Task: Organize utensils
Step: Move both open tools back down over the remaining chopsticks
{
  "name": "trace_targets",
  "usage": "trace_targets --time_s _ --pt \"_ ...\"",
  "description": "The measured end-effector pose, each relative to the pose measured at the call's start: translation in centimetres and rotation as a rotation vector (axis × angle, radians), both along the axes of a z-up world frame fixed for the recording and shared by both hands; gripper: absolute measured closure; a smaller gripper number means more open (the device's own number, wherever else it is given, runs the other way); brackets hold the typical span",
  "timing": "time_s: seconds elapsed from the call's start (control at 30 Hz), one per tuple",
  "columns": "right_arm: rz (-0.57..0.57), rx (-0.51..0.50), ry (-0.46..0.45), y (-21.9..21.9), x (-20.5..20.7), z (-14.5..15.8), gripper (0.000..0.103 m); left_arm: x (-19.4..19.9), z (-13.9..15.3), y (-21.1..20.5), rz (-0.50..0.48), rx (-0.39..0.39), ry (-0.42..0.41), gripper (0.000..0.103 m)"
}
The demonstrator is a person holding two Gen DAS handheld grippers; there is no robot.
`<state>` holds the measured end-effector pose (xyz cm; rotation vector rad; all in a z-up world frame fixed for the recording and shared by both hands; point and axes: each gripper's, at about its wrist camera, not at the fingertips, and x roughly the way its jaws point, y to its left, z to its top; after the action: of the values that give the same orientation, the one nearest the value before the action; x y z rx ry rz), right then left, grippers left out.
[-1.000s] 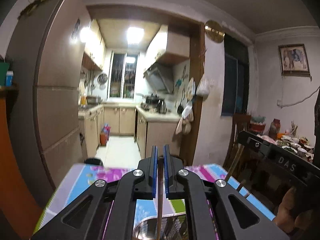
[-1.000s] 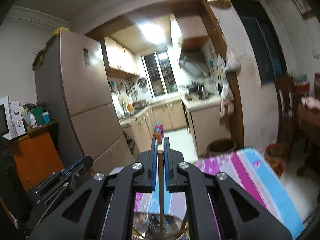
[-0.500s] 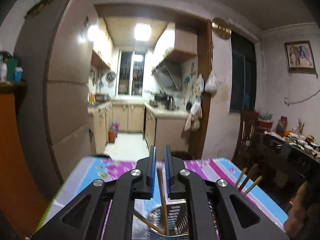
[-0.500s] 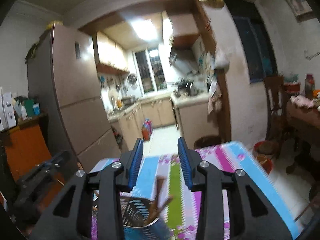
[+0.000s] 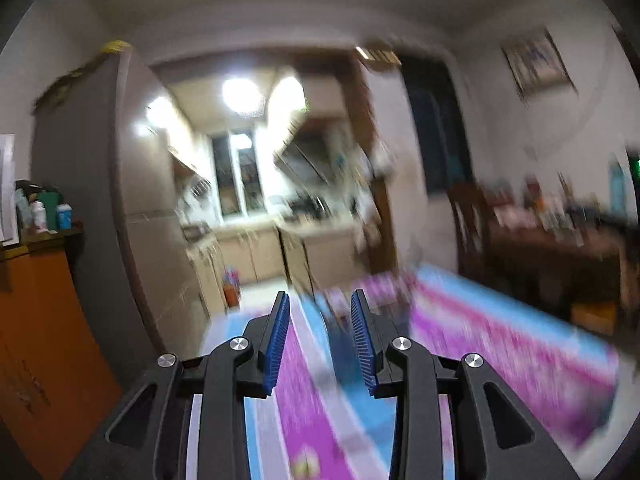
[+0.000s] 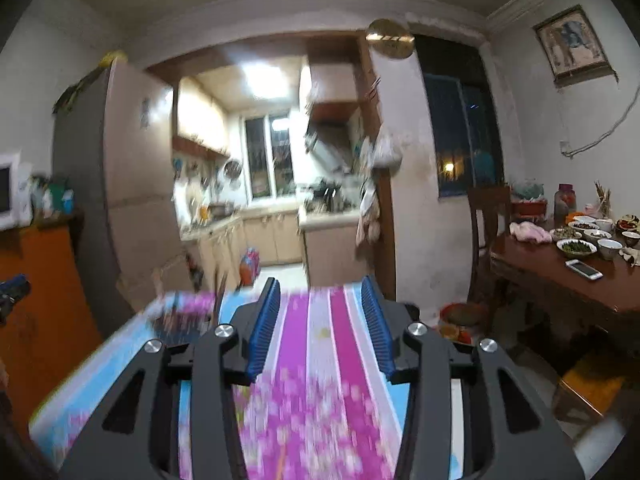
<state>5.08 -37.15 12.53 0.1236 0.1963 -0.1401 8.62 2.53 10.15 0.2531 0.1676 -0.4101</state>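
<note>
Heavy blur in the left wrist view. My left gripper [image 5: 320, 294] hovers over the pink and blue striped tablecloth [image 5: 500, 344], its jaws opening with nothing pressed between the blue pads. A dark smear, likely the metal utensil holder [image 5: 338, 332], shows through the gap farther along the table. My right gripper [image 6: 321, 280] is also opening, with only tablecloth [image 6: 320, 360] between its pads. In the right wrist view the holder [image 6: 180, 326] stands at the table's far left, blurred, with brown chopsticks [image 6: 221, 292] sticking up from it. My left gripper [image 6: 12, 286] peeks in at that view's left edge.
An orange cabinet [image 6: 44, 280] and a tall fridge [image 6: 132, 184] stand to the left. A dark dining table [image 6: 568, 280] with bowls and a phone, plus a chair [image 6: 486, 232], is on the right. A red bin [image 6: 460, 320] sits on the floor beyond the table.
Both grippers were shut on chopsticks over the holder a second ago. They have let go, opened, and pulled back from the holder, which now sits farther off.
</note>
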Motion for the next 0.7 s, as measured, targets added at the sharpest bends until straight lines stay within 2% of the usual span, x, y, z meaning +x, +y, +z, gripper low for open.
trace_targets --time_s 0.07,0.13,0.2,0.27,0.37,0.43,0.57,0.7 --pt "0.019 -0.041 0.054 1.9 -2.4 -2.6 0.062 -2.5 -3.9 -0.5 -0.025 0.069 0.066 0.070" --pt "0.048 -0.068 0.113 4.0 -4.1 -5.4 0.062 -5.4 -8.5 -1.2 -0.047 0.146 0.138 0.077" --pt "0.079 -0.089 0.182 6.2 -5.5 -8.4 0.062 -7.4 -11.9 -1.3 -0.055 0.172 0.198 0.079" --pt "0.117 -0.099 0.247 8.4 -6.4 -11.1 0.063 -8.8 -14.4 -1.4 -0.067 0.154 0.253 0.079" --pt "0.176 -0.100 0.321 11.4 -7.3 -14.8 0.067 -9.4 -16.3 -1.6 -0.061 0.116 0.307 0.079" --pt "0.198 -0.119 0.356 13.2 -7.7 -16.8 0.073 -9.6 -17.2 -1.9 -0.052 0.116 0.308 0.079" --pt "0.210 -0.131 0.380 15.4 -7.6 -18.6 0.074 -9.3 -18.4 -2.7 -0.043 0.119 0.315 0.079" --pt "0.215 -0.133 0.392 16.3 -7.2 -19.5 0.074 -9.4 -19.6 -3.5 -0.041 0.157 0.310 0.079"
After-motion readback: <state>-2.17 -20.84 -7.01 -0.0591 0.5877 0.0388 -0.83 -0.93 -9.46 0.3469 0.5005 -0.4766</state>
